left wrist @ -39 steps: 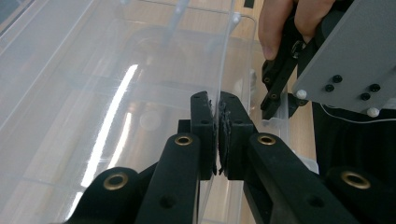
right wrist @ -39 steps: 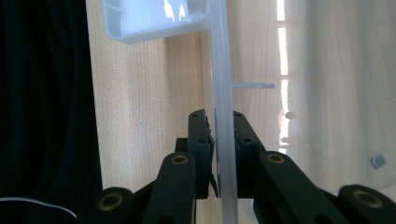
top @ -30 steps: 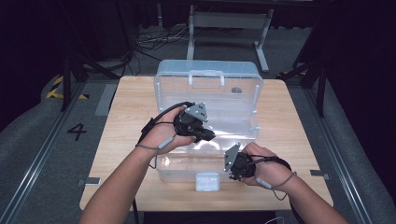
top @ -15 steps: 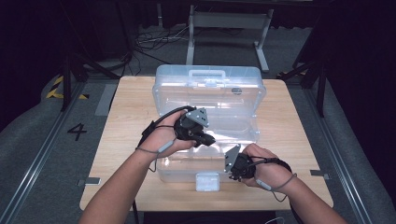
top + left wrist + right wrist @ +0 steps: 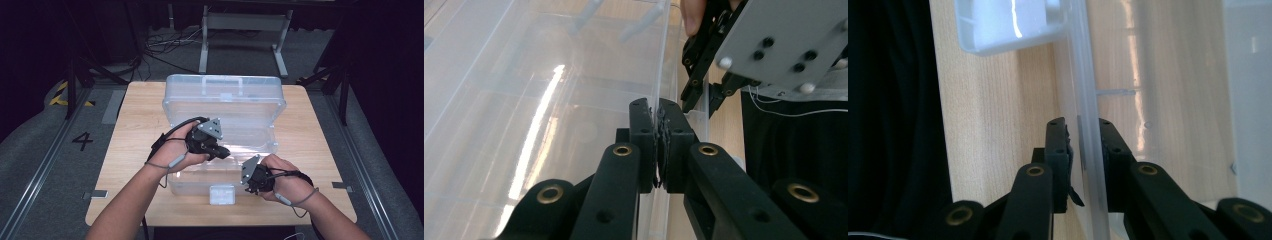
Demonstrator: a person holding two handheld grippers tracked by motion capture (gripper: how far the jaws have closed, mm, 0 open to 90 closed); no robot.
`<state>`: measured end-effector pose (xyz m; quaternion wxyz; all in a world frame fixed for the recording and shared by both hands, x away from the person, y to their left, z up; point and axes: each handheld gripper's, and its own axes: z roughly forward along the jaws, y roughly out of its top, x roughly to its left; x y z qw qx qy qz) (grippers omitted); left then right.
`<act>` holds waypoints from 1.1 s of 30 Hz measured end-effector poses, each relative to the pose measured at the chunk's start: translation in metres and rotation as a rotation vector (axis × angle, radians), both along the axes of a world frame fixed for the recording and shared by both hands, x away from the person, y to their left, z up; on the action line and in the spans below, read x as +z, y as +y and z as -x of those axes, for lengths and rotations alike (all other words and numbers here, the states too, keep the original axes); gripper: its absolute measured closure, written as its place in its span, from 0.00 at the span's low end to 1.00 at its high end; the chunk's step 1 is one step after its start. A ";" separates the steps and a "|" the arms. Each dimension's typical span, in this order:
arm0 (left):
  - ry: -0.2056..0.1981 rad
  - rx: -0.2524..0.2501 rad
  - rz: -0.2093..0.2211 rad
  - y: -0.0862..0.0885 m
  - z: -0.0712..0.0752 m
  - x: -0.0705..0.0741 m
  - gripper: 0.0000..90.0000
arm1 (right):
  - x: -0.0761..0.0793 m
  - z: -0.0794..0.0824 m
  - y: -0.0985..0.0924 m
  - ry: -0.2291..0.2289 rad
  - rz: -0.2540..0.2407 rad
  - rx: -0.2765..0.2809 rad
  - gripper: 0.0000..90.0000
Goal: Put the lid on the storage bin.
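While the clear box (image 5: 225,107) lies open on the bench (image 5: 135,130), toward its near edge, the step looks like steadying or shifting it. The left gripper (image 5: 658,112) pinches a thin wall. The right gripper (image 5: 1082,125) has just been easing apart, with the front wall between its jaws. Next comes a firm re-grip or a clean release. The bench is pale wood in a dark room with a grey floor.

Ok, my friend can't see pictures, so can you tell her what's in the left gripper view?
The left gripper is shut on the thin edge of a clear plastic box, seen close up. Farther off, at the upper right, the right gripper sits at the same edge, over the wooden table.
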<state>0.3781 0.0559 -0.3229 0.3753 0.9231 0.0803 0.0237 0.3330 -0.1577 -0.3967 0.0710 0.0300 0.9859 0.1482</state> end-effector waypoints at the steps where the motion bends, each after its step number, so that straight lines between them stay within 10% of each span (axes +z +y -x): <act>1: -0.001 0.000 0.000 0.000 0.000 0.000 0.96 | 0.003 0.001 -0.001 -0.007 -0.007 0.004 0.88; 19: -0.005 -0.003 -0.001 -0.001 0.000 0.000 0.96 | 0.047 0.005 -0.017 -0.038 -0.141 -0.004 0.94; 33: -0.004 0.005 0.001 0.000 0.001 -0.001 0.96 | 0.071 -0.004 -0.045 -0.045 -0.437 -0.091 1.00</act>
